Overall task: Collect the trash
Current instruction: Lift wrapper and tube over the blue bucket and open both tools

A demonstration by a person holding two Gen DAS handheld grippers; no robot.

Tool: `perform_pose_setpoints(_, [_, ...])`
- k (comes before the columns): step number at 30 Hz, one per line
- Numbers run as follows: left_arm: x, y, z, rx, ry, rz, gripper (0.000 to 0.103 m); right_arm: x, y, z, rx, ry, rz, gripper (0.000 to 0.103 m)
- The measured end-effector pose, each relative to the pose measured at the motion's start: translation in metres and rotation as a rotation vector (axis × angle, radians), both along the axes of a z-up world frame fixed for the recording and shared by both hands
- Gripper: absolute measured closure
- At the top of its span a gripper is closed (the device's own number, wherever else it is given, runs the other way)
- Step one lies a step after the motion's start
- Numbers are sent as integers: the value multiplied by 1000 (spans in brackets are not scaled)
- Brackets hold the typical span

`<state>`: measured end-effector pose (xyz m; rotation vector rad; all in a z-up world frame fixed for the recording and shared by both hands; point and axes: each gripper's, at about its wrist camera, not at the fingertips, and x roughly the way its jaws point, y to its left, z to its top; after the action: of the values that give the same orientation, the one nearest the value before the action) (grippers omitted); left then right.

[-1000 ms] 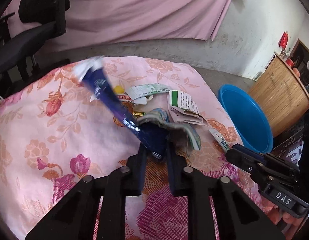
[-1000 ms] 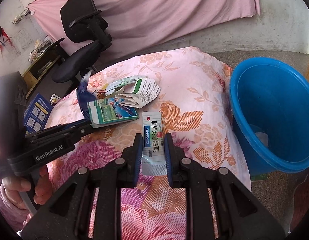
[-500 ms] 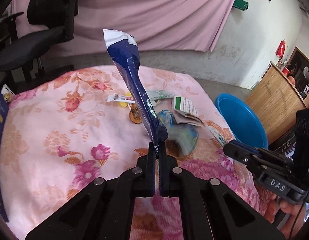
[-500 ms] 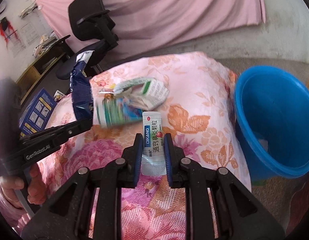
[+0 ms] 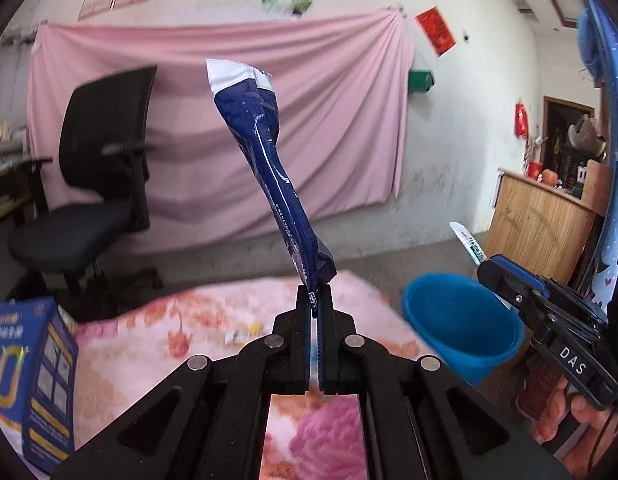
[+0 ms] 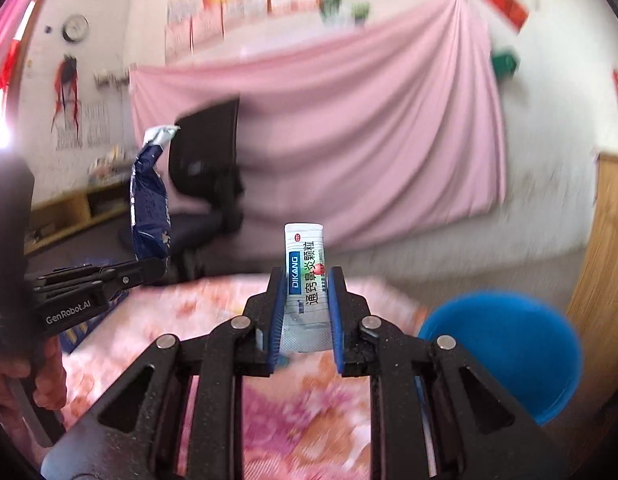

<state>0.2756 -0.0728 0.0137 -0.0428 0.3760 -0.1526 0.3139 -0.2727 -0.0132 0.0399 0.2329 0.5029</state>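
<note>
My left gripper [image 5: 314, 294] is shut on a long dark blue wrapper [image 5: 269, 168] that stands up from its jaws, well above the floral pink cloth [image 5: 157, 344]. My right gripper [image 6: 307, 280] is shut on a white medicine sachet [image 6: 305, 276] with blue and black print, also lifted off the cloth. The left wrist view catches the right gripper [image 5: 485, 266] at the right, above the blue bucket [image 5: 461, 332], with the sachet [image 5: 467, 242] edge-on. From the right wrist view, the left gripper [image 6: 159, 266] and blue wrapper [image 6: 149, 208] are at the left.
A small wrapper [image 5: 243, 334] lies on the cloth. The blue bucket [image 6: 509, 348] stands on the floor at the right of the table. A blue box [image 5: 33, 368] is at the left, a black office chair [image 5: 93, 184] behind, a wooden cabinet [image 5: 541, 224] at the right.
Both grippers have lifted and tilted upward, carrying the blue wrapper and the sachet off the cloth. The green packet that hung on the wrapper has dropped away.
</note>
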Motion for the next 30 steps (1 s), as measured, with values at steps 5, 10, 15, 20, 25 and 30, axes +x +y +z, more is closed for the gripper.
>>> perform_pose_setpoints(5, [-7, -27, 27, 34, -151, -59, 102, -23, -23, 15, 39, -163, -103, 54])
perform_pose_setpoints(10, [-1, -59, 36, 43, -207, -141, 102, -32, -53, 22, 72, -229, -227, 54])
perform_pose_setpoints(15, [14, -99, 29, 52, -204, -227, 102, -22, -88, 17, 84, -175, -343, 54])
perform_pose_setpoints(20, [34, -139, 21, 51, -158, -297, 102, -5, -121, 3, 90, -53, -429, 54])
perform_pose_setpoints(25, [64, -174, 10, 53, -45, -335, 102, 17, -143, -22, 109, 100, -477, 54])
perform_pose_setpoints(30, [101, -189, -5, 13, 137, -350, 102, 34, -153, -42, 123, 187, -492, 54])
